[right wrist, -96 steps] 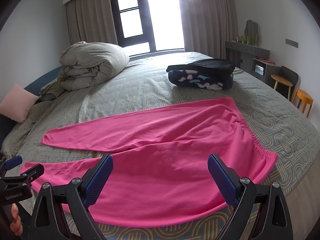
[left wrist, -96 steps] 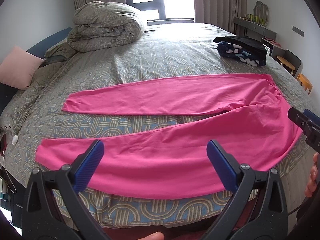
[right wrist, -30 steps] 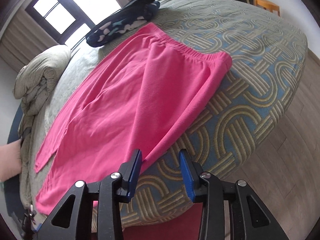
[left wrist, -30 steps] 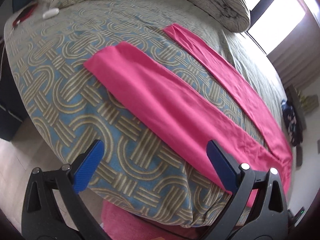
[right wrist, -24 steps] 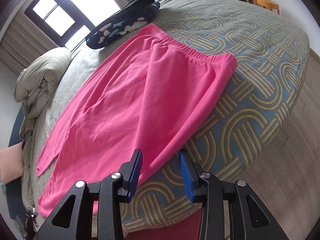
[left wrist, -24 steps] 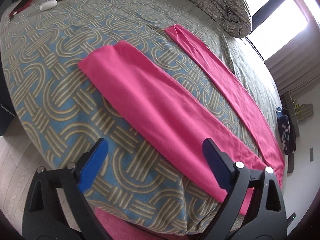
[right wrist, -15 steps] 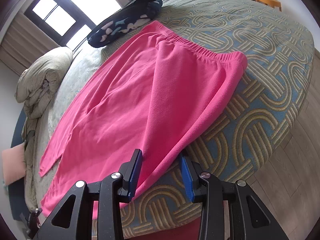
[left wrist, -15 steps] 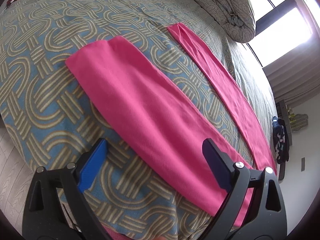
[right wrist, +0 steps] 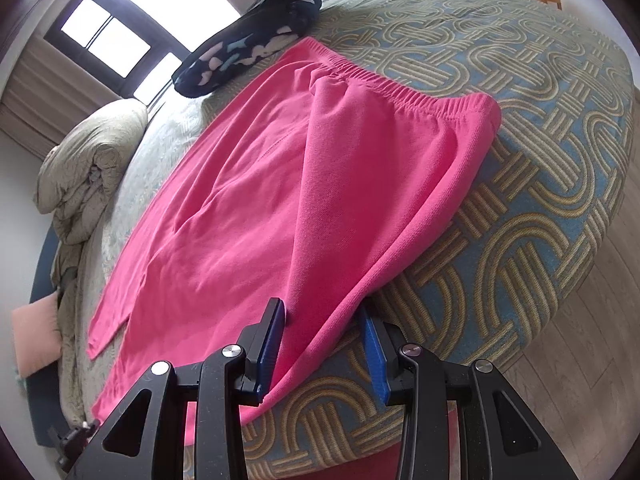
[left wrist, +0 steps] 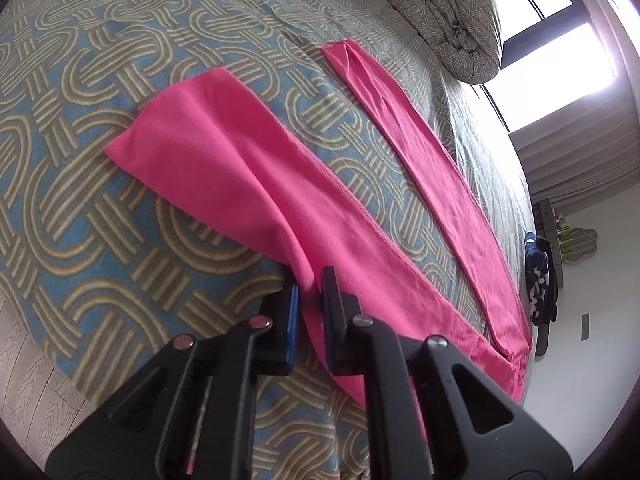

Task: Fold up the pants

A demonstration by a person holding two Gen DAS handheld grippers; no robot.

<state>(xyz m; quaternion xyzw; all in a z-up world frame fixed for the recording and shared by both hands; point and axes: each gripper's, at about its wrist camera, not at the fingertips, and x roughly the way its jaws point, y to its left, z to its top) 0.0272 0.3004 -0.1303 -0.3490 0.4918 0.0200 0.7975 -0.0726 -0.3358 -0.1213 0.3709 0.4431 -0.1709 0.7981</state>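
Pink pants (left wrist: 248,168) lie spread flat on the patterned bed, legs apart. In the left wrist view my left gripper (left wrist: 310,292) is shut on the near edge of the near leg, some way up from the cuff (left wrist: 160,120). The far leg (left wrist: 420,140) lies flat beyond. In the right wrist view the pants (right wrist: 320,168) show their elastic waistband (right wrist: 400,92) at the right. My right gripper (right wrist: 320,320) straddles the near side edge below the waistband, jaws narrowly apart with the fabric edge between them, not pinched.
A rolled grey duvet (right wrist: 84,160) lies at the head of the bed. A dark patterned folded garment (right wrist: 248,52) sits past the waistband. A pink pillow (right wrist: 36,332) is at the left. The bed edge (right wrist: 520,264) drops to wooden floor (right wrist: 580,340).
My left gripper has closed from wide open onto the near leg's edge. My right gripper has moved forward so the pants' side edge now lies between its jaws.
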